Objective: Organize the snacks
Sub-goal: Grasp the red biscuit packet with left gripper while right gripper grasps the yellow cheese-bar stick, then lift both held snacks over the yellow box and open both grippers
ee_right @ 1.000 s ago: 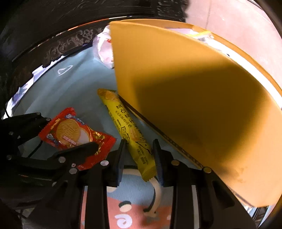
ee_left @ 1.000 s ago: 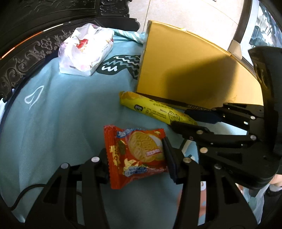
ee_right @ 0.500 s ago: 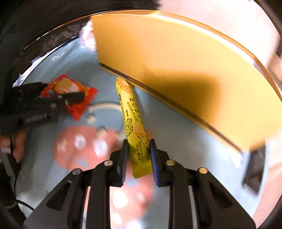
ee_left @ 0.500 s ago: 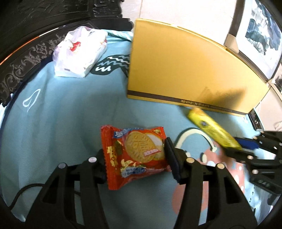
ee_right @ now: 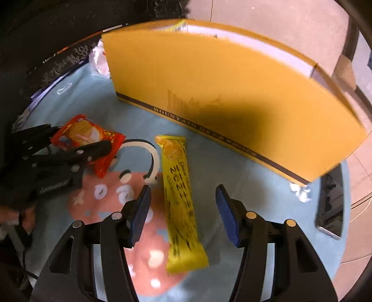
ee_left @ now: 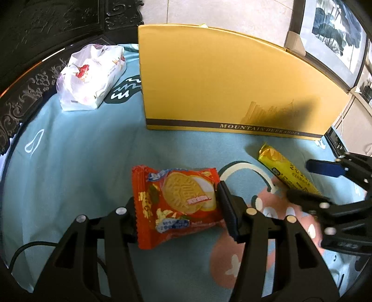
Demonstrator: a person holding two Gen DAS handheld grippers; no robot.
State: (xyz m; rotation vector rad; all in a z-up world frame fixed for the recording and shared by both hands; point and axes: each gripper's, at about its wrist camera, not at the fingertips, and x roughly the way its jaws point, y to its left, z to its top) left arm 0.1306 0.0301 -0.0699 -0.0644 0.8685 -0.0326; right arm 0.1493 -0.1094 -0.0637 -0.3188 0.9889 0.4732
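While left gripper (ee_left: pixel 176 209) clamps red packet (ee_left: pixel 176 204), right gripper (ee_right: pixel 182 209) opens around yellow bar (ee_right: pixel 181 199).

Dark carved wooden furniture (ee_left: pixel 41 76), pale tiled floor (ee_left: pixel 232 14), framed pictures (ee_left: pixel 334 27) leaning at right.

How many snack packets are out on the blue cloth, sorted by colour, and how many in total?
Red: 1, the red biscuit packet, between the left gripper fingers.
Yellow: 1, the yellow snack bar, lying between the right gripper fingers as they open.
White: 1, the white plastic bag left of the yellow box; its contents are unclear.
Total: 3
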